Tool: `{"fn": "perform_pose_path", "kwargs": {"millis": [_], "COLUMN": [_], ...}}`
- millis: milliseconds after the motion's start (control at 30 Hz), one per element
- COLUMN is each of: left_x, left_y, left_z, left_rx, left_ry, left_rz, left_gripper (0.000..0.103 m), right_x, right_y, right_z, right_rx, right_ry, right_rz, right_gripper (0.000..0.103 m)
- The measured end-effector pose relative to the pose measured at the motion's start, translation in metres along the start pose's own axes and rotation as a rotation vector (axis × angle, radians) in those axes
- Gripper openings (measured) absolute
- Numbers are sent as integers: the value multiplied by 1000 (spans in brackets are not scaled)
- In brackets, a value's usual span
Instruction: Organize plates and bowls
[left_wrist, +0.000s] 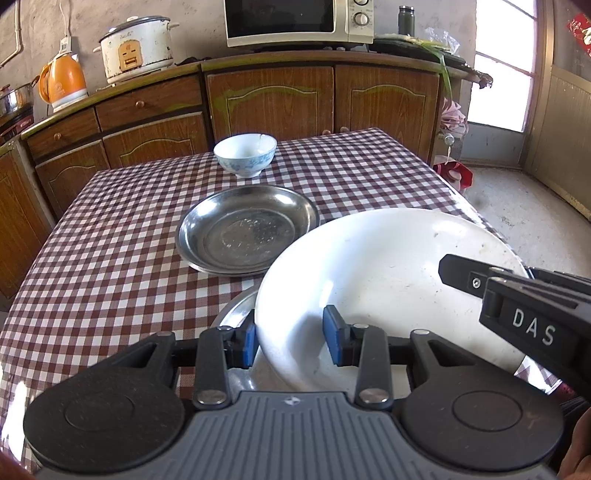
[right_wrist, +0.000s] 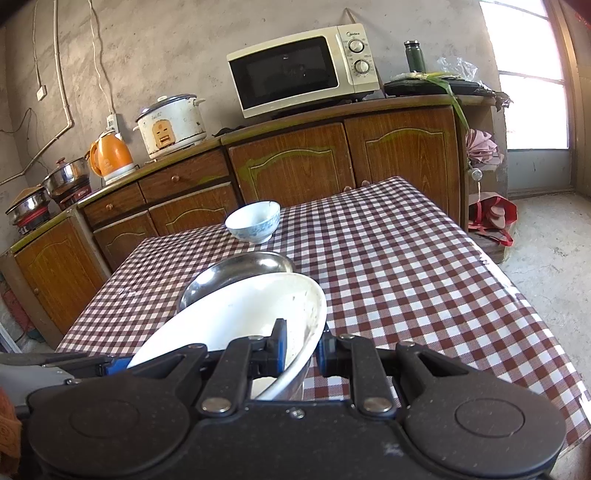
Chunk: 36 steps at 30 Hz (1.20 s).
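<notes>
Both grippers on one wide white ceramic plate (left_wrist: 376, 280), held tilted above the checked red-and-white worktop (left_wrist: 110, 258). Left gripper (left_wrist: 291, 341) straddling the plate's near rim at about 6 o'clock in the left wrist view, one blue pad outside, one inside; fingers (left_wrist: 334, 339) spread wider than the rim, so contact on both sides cannot be told. Right gripper (right_wrist: 301, 350) at the plate's right edge, fingers (right_wrist: 279, 347) set either side of the rim with a narrow gap; looks like a pinch on the plate, though not certain.

Beneath the plate's near-left edge, a sliver of a second shiny metal dish (left_wrist: 236, 310). Beyond, toward 12 o'clock, a round stainless steel plate (left_wrist: 243, 229) flat on the cloth, and farther still at 12 o'clock a small white bowl with blue pattern (left_wrist: 245, 155), standing upright near the far edge.

Likely step: carrying the white plate toward the steel plate for stacking.

Risks from here: glazed rim sliding out of a loose left hold, dropping the tilted plate onto the metal dish below. Uneven pull between the two grippers twisting the plate free of the right pinch. Low carry clipping the steel plate's raised rim and shoving it toward the bowl. Hard set-down chipping the ceramic on metal.
</notes>
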<state>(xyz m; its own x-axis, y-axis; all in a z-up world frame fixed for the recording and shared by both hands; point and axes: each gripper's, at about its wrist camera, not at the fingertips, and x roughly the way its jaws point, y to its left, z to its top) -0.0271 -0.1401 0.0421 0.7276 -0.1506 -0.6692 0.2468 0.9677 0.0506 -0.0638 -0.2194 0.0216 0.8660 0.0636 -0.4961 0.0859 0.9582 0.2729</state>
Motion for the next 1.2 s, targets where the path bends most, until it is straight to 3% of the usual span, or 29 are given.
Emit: {"fn": "perform_pose_path", "kwargs": {"millis": [1200], "left_x": [39], "left_y": [33], "left_z": [-25], "left_rx": [-10], "left_ry": [143], "left_rz": [62], "left_gripper": [36], "right_x": [53], "right_y": [23], "right_z": [-38], "right_rx": [-1], "right_ry": [160], "right_rz": [59], "right_gripper": [23]}}
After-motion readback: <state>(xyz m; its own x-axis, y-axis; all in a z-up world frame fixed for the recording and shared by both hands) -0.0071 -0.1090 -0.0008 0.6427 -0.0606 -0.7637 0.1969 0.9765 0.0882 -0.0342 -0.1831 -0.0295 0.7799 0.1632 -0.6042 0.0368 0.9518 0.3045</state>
